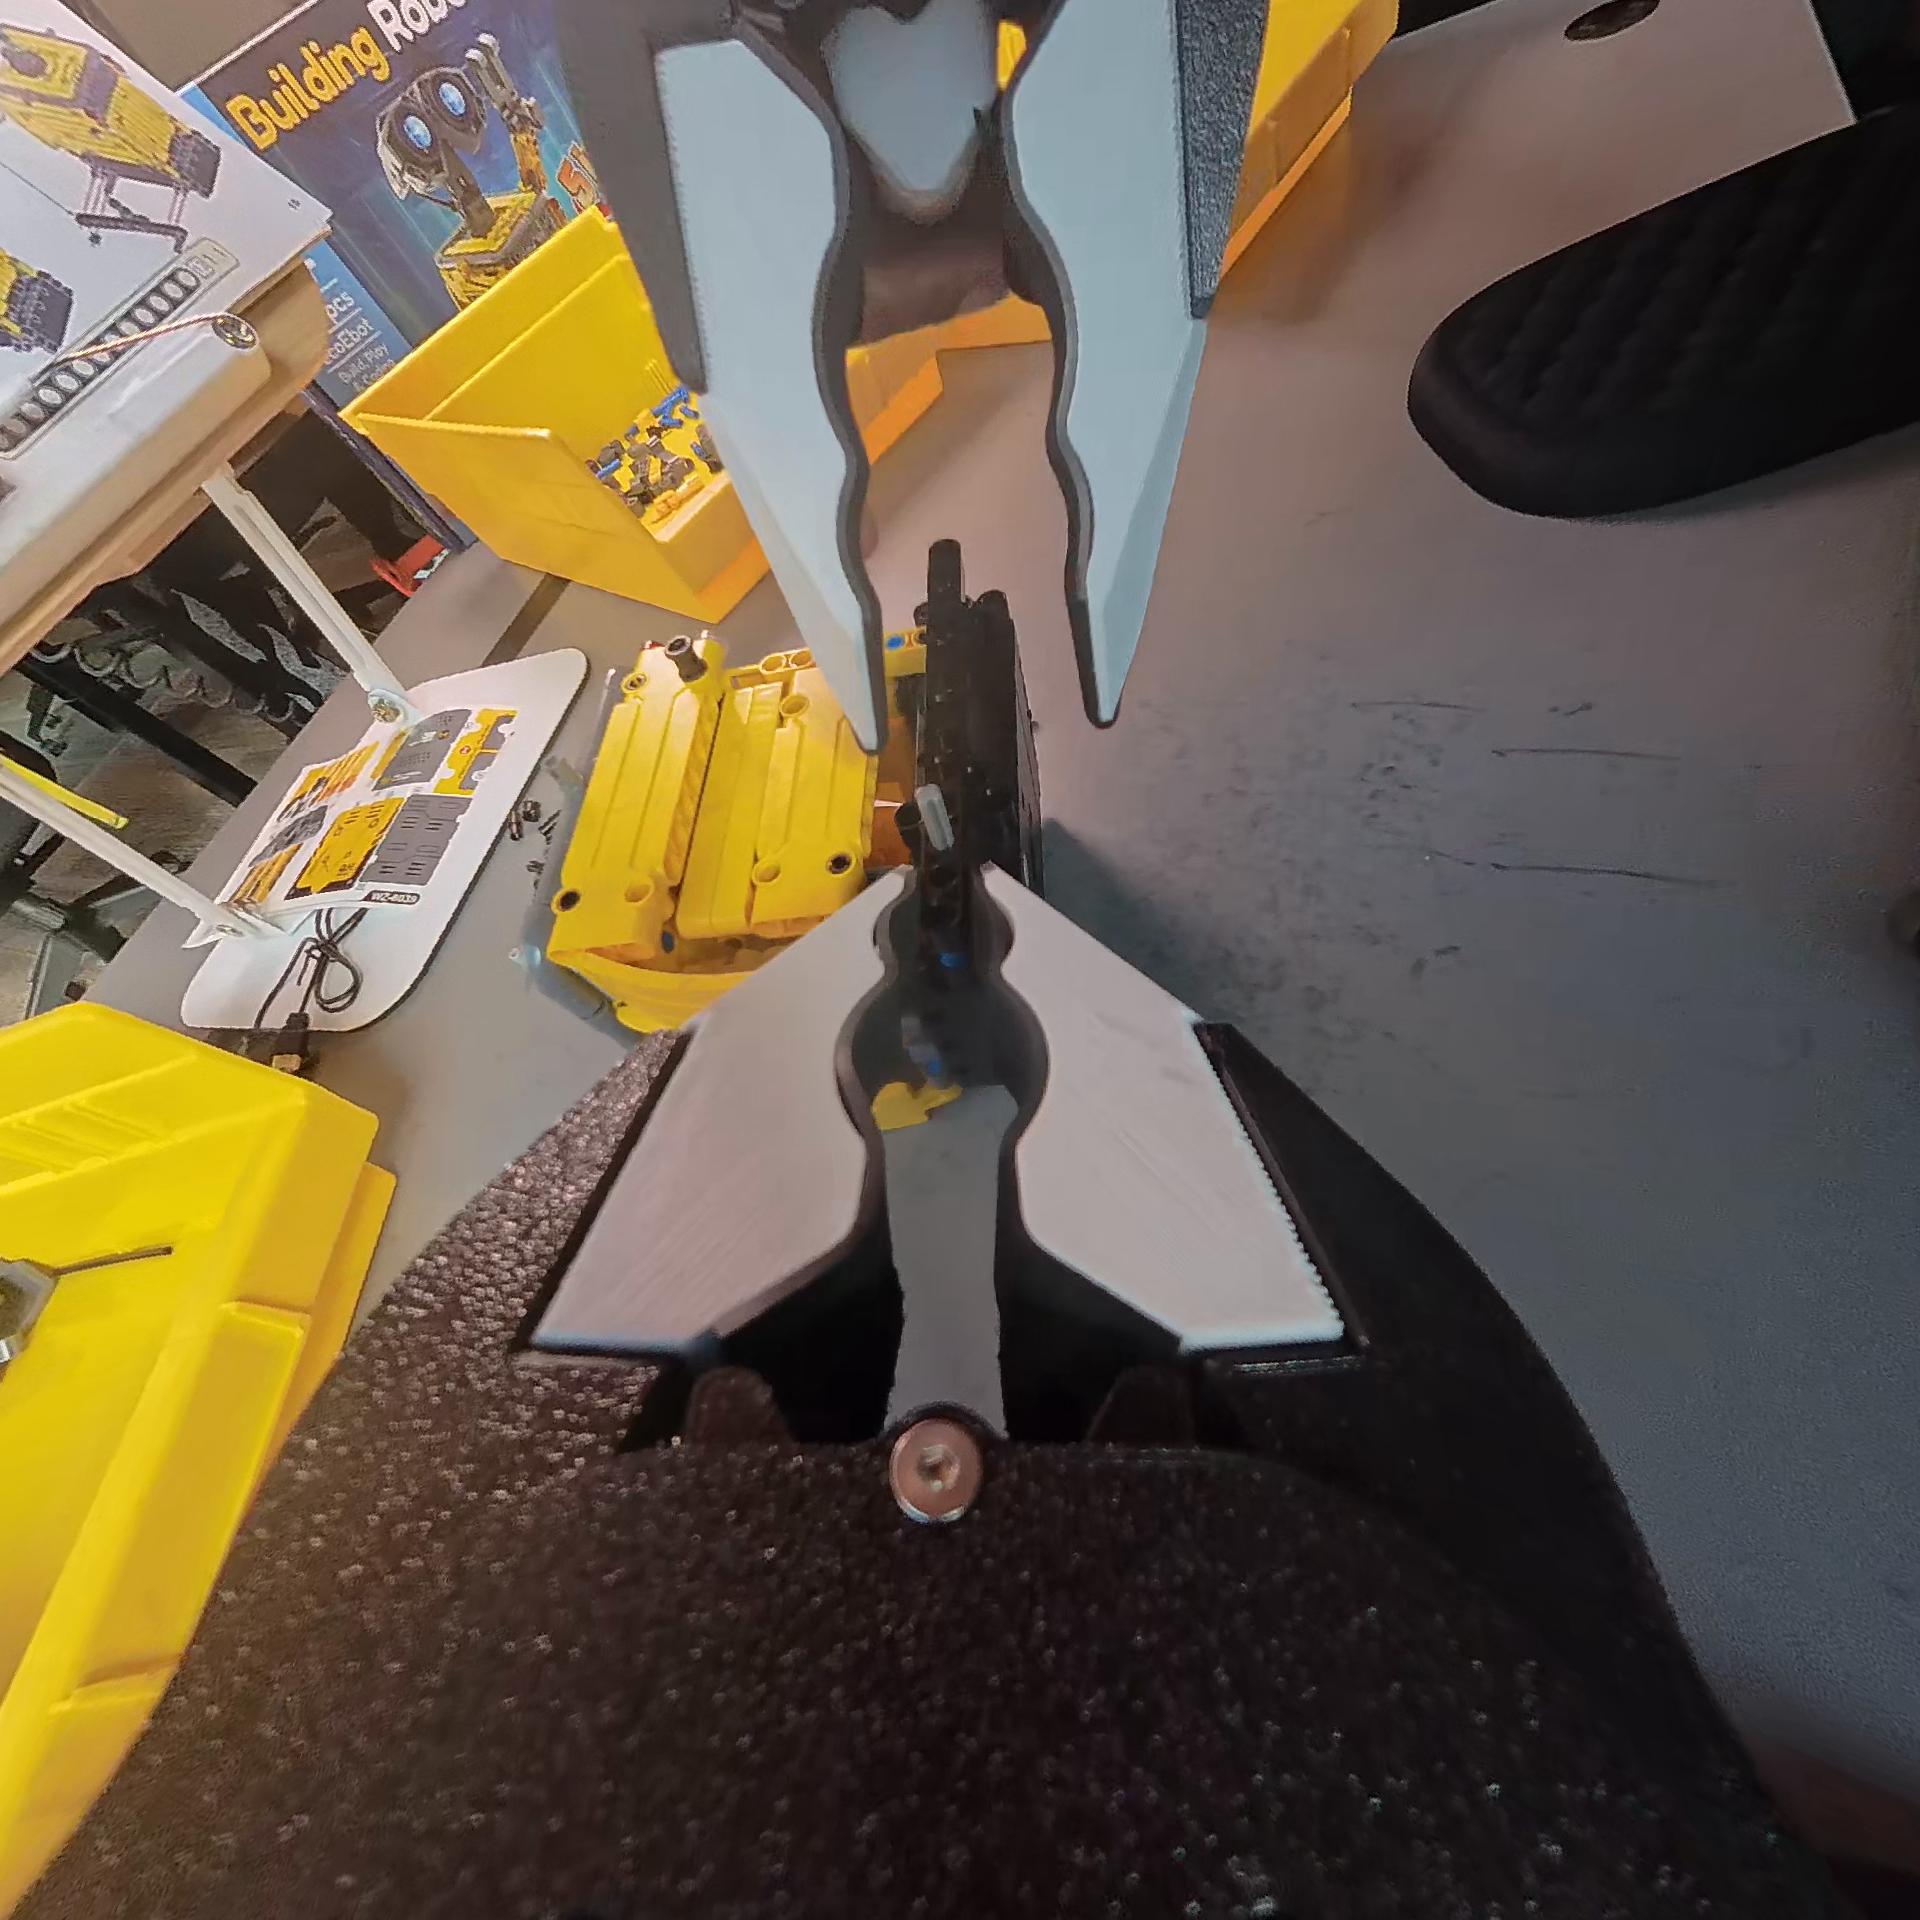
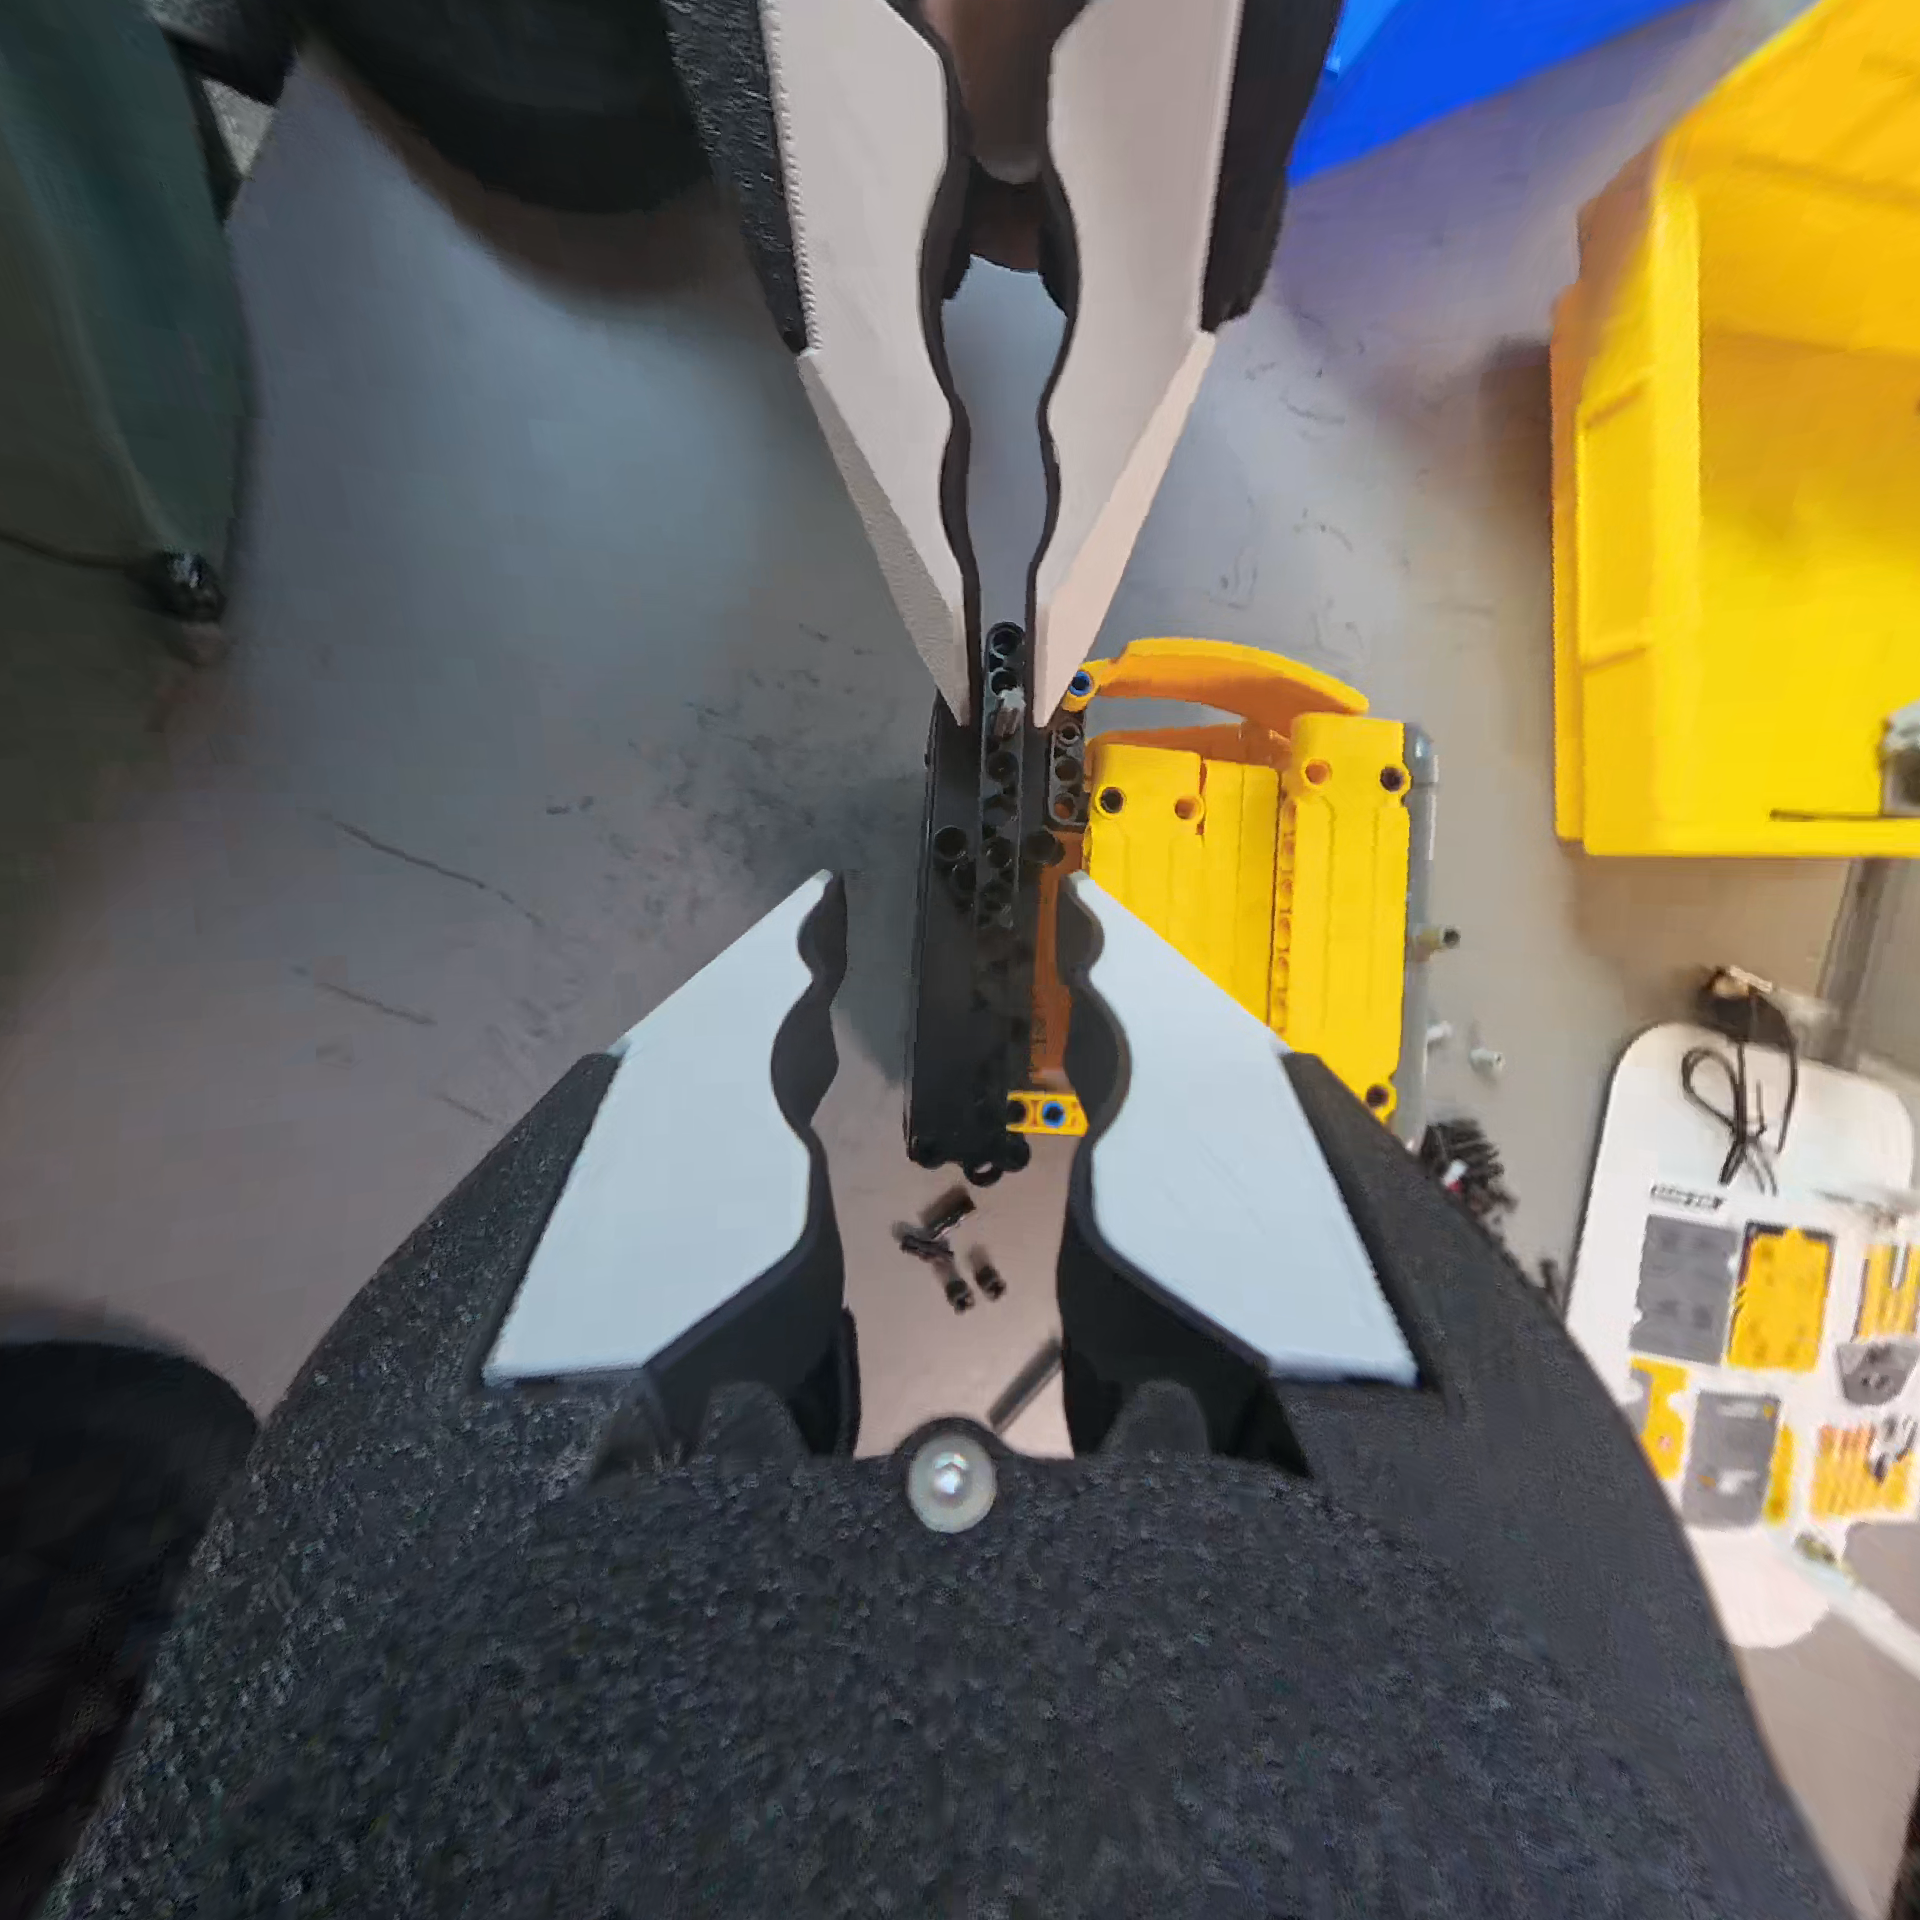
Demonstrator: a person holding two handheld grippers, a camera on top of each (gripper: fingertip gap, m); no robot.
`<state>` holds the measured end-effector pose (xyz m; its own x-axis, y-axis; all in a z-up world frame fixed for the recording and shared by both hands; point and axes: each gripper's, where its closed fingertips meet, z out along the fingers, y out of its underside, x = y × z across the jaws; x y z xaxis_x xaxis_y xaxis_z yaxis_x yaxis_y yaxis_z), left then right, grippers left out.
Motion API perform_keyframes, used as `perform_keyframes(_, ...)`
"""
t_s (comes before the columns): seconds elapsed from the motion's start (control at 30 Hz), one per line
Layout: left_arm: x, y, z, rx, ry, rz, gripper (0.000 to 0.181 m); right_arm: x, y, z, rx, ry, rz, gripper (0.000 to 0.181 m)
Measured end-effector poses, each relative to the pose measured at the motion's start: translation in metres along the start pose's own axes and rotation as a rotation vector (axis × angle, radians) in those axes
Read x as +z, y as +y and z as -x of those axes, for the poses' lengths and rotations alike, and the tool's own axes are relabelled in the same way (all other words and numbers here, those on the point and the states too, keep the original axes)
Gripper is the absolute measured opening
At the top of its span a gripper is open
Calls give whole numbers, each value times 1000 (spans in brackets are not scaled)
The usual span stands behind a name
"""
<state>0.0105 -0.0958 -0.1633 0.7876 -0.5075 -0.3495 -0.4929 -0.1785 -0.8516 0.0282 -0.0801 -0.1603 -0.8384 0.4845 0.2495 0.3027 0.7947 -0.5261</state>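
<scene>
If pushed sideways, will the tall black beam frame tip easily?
Probably: the black perforated plastic beam frame stands on a narrow edge. It looks stiff. The left gripper pinching its top likely steadies it.

Each camera sits just behind its own tool and looks steeply down along the two fingers at the scuffed grey counter (image 1: 1455,790), very close to it. The two views face each other from opposite ends of the black-and-yellow brick-built block model (image 1: 727,790) (image 2: 1226,883). Both also share the white instruction sheet (image 1: 384,810) (image 2: 1745,1330) beside it.
</scene>
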Motion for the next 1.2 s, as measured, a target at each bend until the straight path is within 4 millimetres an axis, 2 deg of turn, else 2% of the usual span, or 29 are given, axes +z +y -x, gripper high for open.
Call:
perform_keyframes(0.1,0,0,0,-1,0,1,8,2,-5,-1,-144,-86,-6,47)
perform_keyframes(0.2,0,0,0,-3,0,0,8,8,-8,-1,-245,-179,18,45)
perform_keyframes(0.4,0,0,0,-11,5,-5,8,14,-5,-5,-289,-247,66,27)
perform_keyframes(0.7,0,0,0,-20,9,-9,8,16,3,-8,-174,-179,108,24)
perform_keyframes(1.07,0,0,2,-28,-7,2,8,15,5,-12,148,-73,201,24)
perform_keyframes(1.2,0,0,2,-32,-5,3,8,13,7,-12,144,-26,218,24)
